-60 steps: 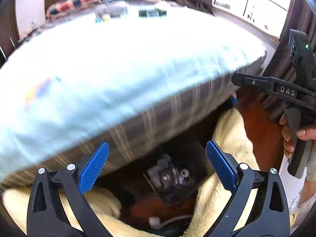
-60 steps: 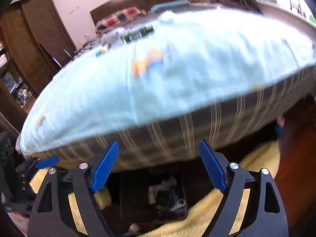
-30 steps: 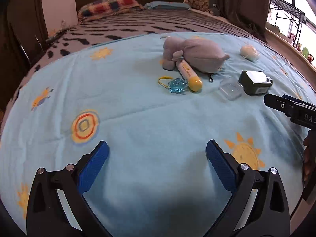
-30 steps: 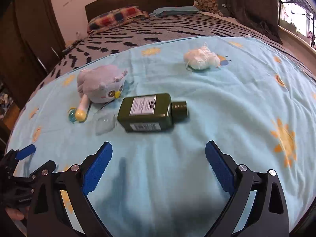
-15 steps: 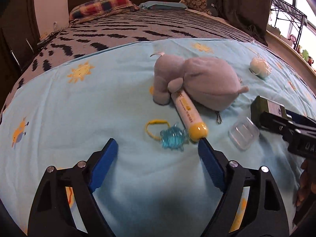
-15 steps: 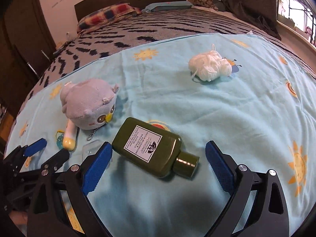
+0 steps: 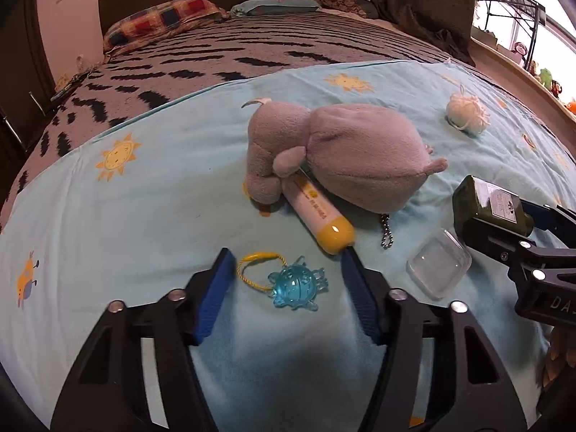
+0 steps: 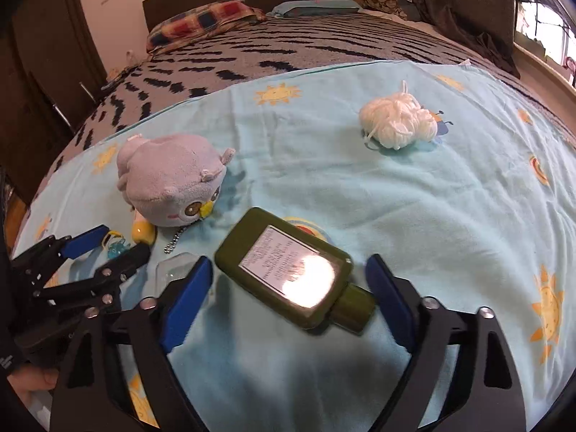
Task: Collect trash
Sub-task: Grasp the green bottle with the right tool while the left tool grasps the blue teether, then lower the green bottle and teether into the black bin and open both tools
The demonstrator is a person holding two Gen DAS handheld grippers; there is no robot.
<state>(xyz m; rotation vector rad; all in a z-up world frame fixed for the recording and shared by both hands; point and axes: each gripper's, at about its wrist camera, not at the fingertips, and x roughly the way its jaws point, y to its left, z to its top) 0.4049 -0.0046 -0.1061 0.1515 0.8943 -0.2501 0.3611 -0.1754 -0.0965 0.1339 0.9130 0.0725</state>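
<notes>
Bottle: a green bottle (image 8: 284, 273) with a white label lies flat on the blanket, cap toward the camera's right, between the right gripper's blue pads; neither pad touches it.
Charm: a blue charm (image 7: 297, 284) on a yellow loop lies between the left gripper's pads, untouched.
Tube: a cream tube (image 7: 318, 212) with a yellow cap lies just beyond the charm, its far end under the plush.
Plush: a grey owl plush (image 8: 172, 180) rests on the tube; a bead chain hangs from it onto the blanket.
Box: a small clear box (image 7: 438, 266) sits between the tube and the bottle.
Yarn: a white yarn ball (image 8: 397, 120) lies well apart, farther up the blanket.
Surface: a light blue blanket (image 8: 450, 216) printed with suns, spread over a grey bedspread with dark zigzags.
Room: a dark headboard, a checked pillow (image 7: 162, 18) and a teal one at the head of the bed; a dark wardrobe on the left, curtains and a bright window on the right.
Left gripper (image 7: 286, 297): jaws partly open and closing around the charm, holding nothing.
Right gripper (image 8: 288, 300): jaws wide and closing, the bottle between them, not gripped.
</notes>
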